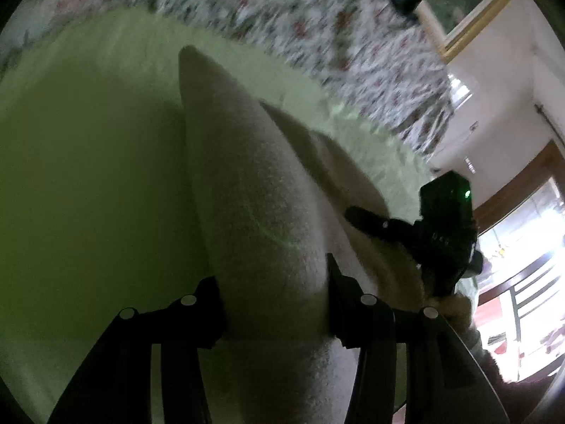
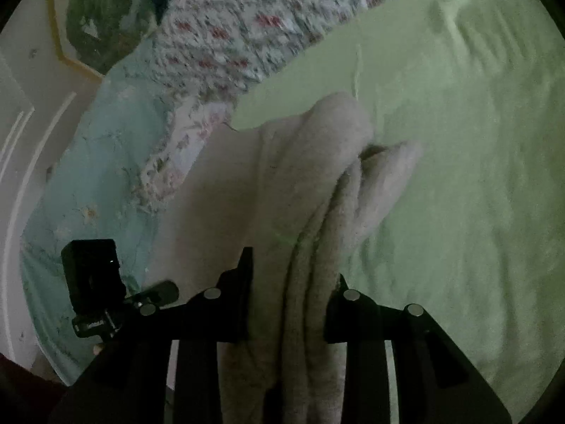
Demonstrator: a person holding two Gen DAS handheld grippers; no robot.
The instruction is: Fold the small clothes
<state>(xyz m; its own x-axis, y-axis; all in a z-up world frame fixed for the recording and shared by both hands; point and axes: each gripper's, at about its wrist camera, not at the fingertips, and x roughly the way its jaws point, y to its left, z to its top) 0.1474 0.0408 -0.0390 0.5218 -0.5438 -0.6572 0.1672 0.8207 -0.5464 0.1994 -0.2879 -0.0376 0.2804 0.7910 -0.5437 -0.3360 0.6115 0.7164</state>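
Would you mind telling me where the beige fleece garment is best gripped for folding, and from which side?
Probably along its near edge, approached from the near side. The beige fleece garment bunches there into thick folds, and both the left gripper and right gripper already have jaws clamped on them above the green sheet.

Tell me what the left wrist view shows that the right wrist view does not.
Only the left wrist view shows a bright window at its right. Only the right wrist view shows a pale blue cover at its left. Both show the beige cloth clamped in each hand-held gripper, the green sheet and the floral bedspread.
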